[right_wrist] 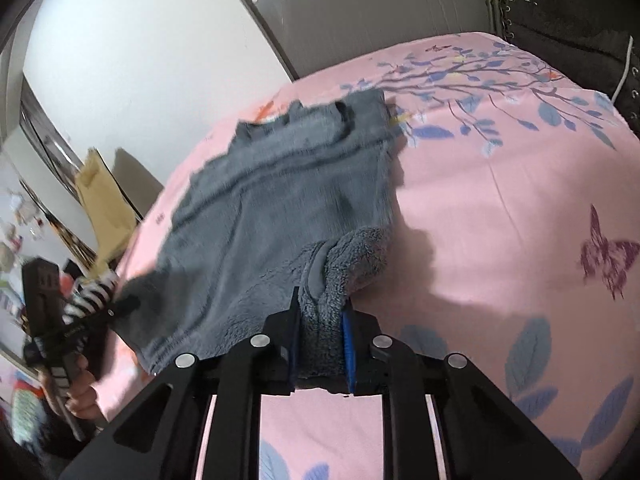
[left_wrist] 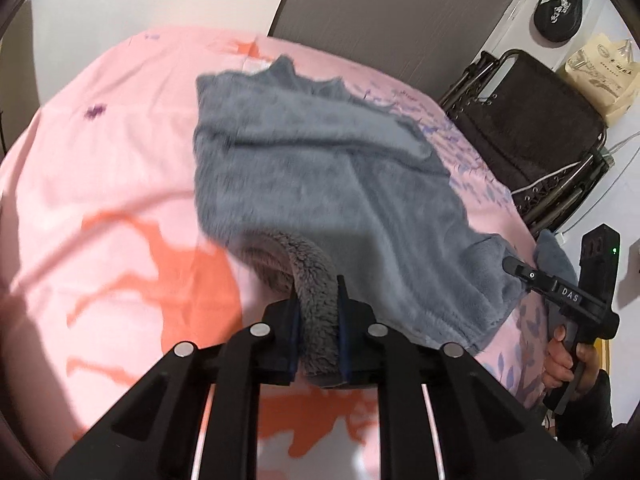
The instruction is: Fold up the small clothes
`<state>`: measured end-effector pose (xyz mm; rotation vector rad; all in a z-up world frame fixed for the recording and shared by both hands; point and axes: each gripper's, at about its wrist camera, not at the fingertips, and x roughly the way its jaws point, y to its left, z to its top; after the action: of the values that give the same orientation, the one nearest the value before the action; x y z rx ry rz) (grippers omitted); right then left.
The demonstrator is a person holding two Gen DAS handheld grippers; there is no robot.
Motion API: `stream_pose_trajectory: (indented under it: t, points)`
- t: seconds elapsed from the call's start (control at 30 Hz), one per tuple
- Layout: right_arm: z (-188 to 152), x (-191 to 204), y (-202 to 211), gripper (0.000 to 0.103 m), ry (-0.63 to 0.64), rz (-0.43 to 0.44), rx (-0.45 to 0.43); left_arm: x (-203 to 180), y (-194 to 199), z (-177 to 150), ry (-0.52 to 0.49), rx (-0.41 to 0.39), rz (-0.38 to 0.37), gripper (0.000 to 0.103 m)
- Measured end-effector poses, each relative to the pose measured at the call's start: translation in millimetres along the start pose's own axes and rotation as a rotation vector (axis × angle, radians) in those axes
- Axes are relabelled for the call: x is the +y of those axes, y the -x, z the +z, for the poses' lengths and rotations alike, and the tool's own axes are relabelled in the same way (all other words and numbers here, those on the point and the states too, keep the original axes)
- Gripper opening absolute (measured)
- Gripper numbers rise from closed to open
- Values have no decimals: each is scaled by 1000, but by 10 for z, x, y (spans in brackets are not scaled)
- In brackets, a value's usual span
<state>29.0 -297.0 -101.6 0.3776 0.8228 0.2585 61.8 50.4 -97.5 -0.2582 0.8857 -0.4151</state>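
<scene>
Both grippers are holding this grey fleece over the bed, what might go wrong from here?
The left hand-held gripper and right hand-held gripper each pinch a thick bunched edge of the grey fleece garment, so a layer may slip out. The far edge already lies rumpled on the pink bedsheet and may fold crooked.

One grey garment (left_wrist: 320, 176), on one pink sheet (left_wrist: 100, 200). Two grippers: left (left_wrist: 318, 320), right (right_wrist: 322, 336). Two hands: one (left_wrist: 568, 360) near right, one (right_wrist: 82, 392) near left. One dark chair (left_wrist: 536, 132), far right. One paper bag (left_wrist: 604, 76), far right.
</scene>
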Motion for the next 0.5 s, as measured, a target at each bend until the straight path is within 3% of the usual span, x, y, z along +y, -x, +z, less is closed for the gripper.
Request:
stream_pose_trajectory:
  t: [0.5]
  points:
    - [849,56,-302,17,-35,76,-74,-4,-218,846,-11,-75,39,14]
